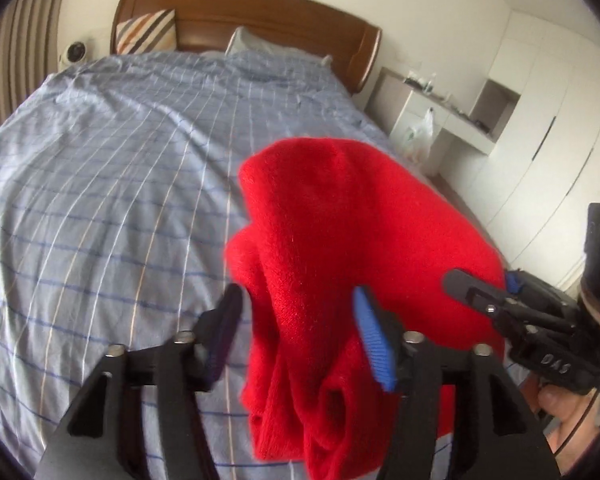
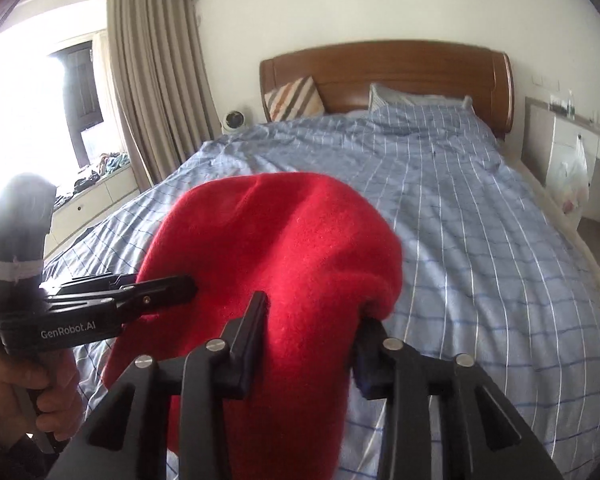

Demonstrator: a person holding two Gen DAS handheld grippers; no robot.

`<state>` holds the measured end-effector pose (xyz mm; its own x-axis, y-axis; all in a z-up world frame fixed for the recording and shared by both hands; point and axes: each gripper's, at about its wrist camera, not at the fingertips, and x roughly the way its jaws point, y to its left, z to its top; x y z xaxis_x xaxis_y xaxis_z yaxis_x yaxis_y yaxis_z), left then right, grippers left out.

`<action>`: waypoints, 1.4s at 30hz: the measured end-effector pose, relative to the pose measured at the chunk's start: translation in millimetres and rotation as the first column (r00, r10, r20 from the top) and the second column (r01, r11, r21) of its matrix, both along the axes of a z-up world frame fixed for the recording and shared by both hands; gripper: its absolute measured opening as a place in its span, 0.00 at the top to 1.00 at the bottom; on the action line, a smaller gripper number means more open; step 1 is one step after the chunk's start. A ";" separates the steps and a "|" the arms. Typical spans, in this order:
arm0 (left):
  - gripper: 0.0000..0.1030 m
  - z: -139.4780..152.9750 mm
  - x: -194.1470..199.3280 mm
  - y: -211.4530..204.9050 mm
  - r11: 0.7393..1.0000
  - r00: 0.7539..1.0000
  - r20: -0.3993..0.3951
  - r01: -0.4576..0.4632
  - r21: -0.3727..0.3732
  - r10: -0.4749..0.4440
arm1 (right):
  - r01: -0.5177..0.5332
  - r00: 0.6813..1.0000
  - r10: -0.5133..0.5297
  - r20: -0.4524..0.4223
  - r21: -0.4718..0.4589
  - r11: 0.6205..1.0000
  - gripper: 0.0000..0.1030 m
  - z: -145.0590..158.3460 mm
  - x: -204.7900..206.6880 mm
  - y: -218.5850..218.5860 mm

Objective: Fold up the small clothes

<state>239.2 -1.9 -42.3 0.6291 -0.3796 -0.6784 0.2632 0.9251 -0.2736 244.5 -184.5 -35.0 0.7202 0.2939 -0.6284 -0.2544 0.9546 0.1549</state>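
Step in hand, by judgement: the red knit garment [image 1: 340, 240] is carried bunched in the air above the bed [image 1: 100, 160], not yet laid flat. The left gripper [image 1: 300, 332] stands parted around a hanging fold, apparently not pinching it. The right gripper [image 2: 312, 332] is clamped on the cloth. Next move calls for lowering and spreading it. Fabric looks thick, fuzzy, doubled over.

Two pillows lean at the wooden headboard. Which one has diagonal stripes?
The striped pillow, at the headboard's window-side end, shows brown and dark diagonal bands. The pale pillow beside it has none and lies partly under the blue cover.
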 end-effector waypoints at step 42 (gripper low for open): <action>0.01 -21.6 -251.3 -6.0 0.911 0.989 0.060 -0.146 0.387 0.133 | 0.184 0.976 -0.201 -0.085 -0.168 0.968 0.01 -37.5 -275.0 7.7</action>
